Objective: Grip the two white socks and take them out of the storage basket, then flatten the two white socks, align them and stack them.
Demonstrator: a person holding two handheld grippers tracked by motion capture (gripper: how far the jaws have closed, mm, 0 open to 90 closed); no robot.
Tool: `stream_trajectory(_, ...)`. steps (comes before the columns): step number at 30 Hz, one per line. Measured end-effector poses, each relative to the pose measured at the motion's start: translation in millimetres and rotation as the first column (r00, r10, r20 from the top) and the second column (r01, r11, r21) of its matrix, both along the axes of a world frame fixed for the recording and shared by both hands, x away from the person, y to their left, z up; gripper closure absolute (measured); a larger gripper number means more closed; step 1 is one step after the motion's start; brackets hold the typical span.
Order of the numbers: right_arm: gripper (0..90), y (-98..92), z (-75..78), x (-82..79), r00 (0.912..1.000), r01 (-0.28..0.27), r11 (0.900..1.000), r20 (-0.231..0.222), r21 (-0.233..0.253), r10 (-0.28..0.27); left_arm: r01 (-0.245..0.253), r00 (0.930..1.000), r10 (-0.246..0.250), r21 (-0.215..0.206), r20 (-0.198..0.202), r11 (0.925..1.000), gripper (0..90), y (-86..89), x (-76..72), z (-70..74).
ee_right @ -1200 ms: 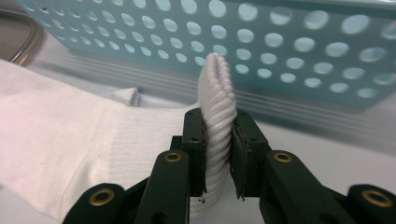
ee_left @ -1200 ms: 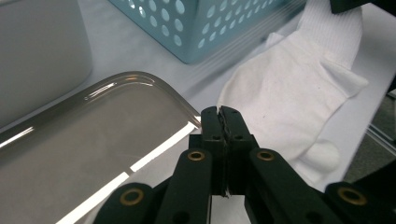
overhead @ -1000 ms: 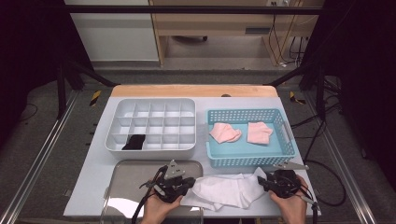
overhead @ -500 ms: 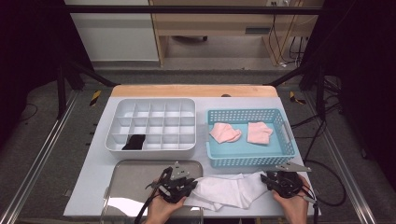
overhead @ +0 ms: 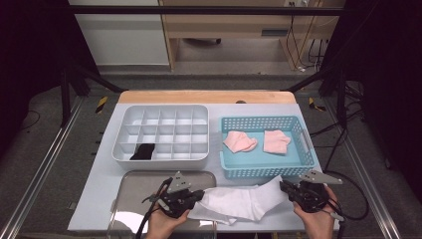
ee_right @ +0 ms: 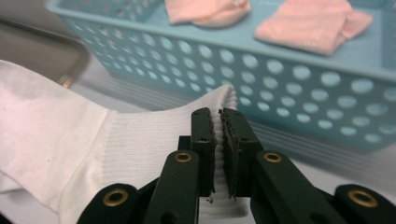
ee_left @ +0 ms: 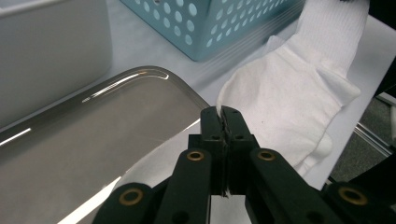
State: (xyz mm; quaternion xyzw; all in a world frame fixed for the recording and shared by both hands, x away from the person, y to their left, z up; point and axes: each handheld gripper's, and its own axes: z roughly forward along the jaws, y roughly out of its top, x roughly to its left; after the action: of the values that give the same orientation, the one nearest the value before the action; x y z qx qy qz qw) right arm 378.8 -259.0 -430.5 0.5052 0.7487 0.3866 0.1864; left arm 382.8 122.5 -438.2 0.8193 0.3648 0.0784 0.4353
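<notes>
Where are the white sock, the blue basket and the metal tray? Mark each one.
white sock [overhead: 239,201], high view, middle of the fabric
blue basket [overhead: 263,173], high view, near wall
metal tray [ee_left: 93,140], left gripper view, bare floor

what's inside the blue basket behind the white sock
Two folded pink cloth pieces lie on the blue basket's floor: one toward its left, one toward its right, apart. Whatever lies beneath them is covered.
</notes>
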Motion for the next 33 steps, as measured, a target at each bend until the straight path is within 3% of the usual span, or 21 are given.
stream_trajectory(7, 83.4, 23.2, 22.9, -5.5, 0.9978, -0.066, 0.996, 0.007, 0.059, 0.066, -0.033, 0.9994, 0.033, -0.032, -0.005, 0.9989, 88.1, 32.5, -2.2, 9.0)
stream_trajectory(16, 83.3, 49.6, 19.6, -2.0, 0.9891, -0.137, 0.986, -0.044, 0.091, 0.141, -0.073, 0.9959, 0.072, -0.026, -0.056, 0.9970, 88.0, 68.0, -5.3, -1.5)
stream_trajectory(23, 82.5, 52.1, 1.6, 5.1, 0.9891, -0.124, 0.991, -0.073, 0.057, 0.128, -0.066, 0.9957, 0.067, 0.008, -0.065, 0.9978, 87.9, 59.3, -2.7, -9.8)
stream_trajectory(26, 82.1, 49.8, -7.1, 7.1, 0.9895, -0.113, 0.992, -0.085, 0.051, 0.117, -0.064, 0.9968, 0.066, 0.036, -0.044, 0.9973, 87.9, 54.7, -2.3, -10.7)
stream_trajectory(33, 81.0, 52.6, -18.7, 10.0, 0.9879, -0.124, 0.992, -0.089, 0.037, 0.127, -0.079, 0.9957, 0.080, 0.041, -0.046, 0.9961, 88.0, 59.5, 1.0, -10.4)
